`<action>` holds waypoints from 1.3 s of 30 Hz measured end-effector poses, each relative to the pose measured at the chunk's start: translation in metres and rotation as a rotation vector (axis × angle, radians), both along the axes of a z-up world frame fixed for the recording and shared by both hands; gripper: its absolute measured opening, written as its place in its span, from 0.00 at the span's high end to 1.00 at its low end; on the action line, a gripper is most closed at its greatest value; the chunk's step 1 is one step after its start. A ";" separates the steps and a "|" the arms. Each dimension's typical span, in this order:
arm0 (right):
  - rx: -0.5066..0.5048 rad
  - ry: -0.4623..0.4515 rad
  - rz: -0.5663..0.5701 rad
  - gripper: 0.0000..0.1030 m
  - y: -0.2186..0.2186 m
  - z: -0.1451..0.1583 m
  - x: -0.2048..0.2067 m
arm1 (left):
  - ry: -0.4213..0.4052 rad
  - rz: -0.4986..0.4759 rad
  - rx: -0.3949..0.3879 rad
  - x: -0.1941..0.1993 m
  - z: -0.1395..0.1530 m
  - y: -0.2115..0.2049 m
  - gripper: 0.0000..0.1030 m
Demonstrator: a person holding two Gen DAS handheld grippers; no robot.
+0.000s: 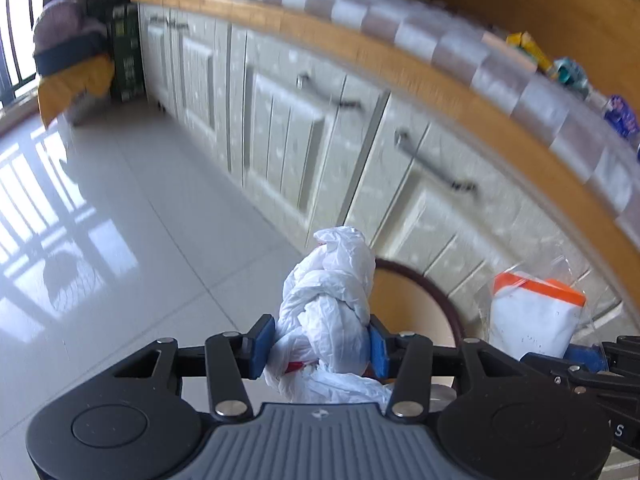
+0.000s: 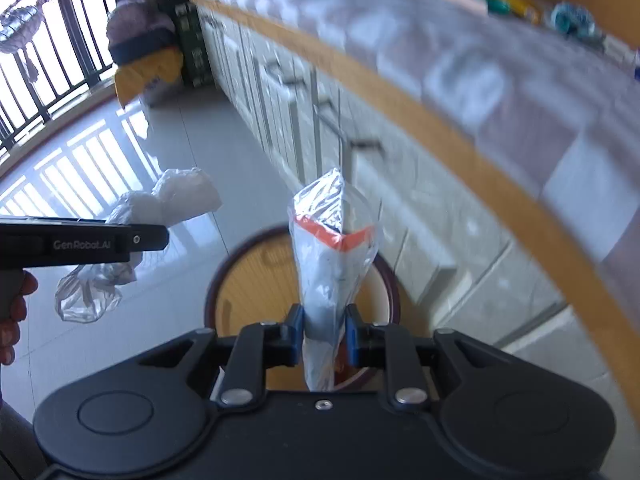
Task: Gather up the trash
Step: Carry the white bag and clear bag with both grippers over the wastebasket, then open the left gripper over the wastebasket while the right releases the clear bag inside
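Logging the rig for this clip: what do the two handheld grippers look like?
Both the left gripper and the right gripper have matte black linkage arms with silver rivets, round black side housings and blue-padded fingers. The left has a ribbed grey centre plate. From the right wrist, its black side reads "GenRobot.AI". No cables or sleeves visible.

A home kitchen: cream cabinets (image 1: pixel 288 132), tiled countertop (image 1: pixel 452 48).

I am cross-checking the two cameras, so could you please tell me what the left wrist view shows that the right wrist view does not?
Only the left wrist view shows the left gripper clamping the crumpled white plastic bag. Only the right wrist view shows the right gripper clamping the clear orange-banded packet. Both show the round brown-rimmed bin and cream cabinets.
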State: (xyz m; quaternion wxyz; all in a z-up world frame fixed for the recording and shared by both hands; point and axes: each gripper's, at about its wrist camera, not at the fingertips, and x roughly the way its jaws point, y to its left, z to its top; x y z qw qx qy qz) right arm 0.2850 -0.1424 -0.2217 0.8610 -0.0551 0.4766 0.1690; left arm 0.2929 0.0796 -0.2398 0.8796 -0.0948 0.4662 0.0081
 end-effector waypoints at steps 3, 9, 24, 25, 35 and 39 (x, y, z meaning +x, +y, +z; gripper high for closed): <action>0.003 0.054 -0.024 0.78 -0.007 -0.019 0.007 | 0.067 0.008 -0.018 0.006 -0.023 0.002 0.53; 0.006 0.110 -0.045 0.78 -0.009 -0.040 0.030 | 0.147 0.043 -0.073 0.028 -0.049 0.008 0.53; -0.021 0.213 0.041 0.78 0.030 -0.090 0.079 | 0.386 0.203 -0.273 0.068 -0.114 0.013 0.52; -0.025 0.220 0.044 0.78 0.031 -0.092 0.080 | 0.403 0.233 -0.288 0.066 -0.118 0.015 0.52; -0.034 0.266 0.096 0.78 0.045 -0.107 0.096 | 0.473 0.278 -0.286 0.064 -0.132 0.010 0.33; -0.045 0.298 0.119 0.78 0.047 -0.117 0.097 | 0.465 0.254 -0.234 0.064 -0.131 0.013 0.33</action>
